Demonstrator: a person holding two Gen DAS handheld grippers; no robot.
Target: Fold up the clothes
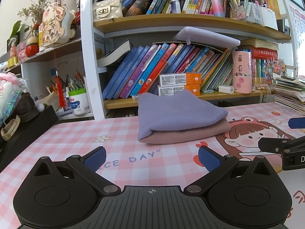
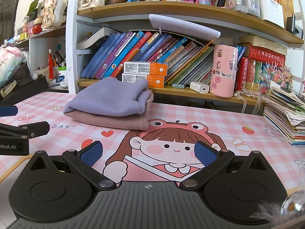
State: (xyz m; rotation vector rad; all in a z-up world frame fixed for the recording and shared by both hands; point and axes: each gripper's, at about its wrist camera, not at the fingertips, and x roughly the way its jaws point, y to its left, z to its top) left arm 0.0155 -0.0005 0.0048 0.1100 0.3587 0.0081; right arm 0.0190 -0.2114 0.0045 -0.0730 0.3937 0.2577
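pink desk mat (image 1: 57, 133): folded clothes (image 1: 177, 118) mid-mat, both claws empty.

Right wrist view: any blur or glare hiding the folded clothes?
Right wrist view: folded clothes sharp and evenly lit; only a blurred smear at the lower-right corner, shelves bowed by fisheye. Left wrist view: clothes clear too, bright washout at the far right edge.
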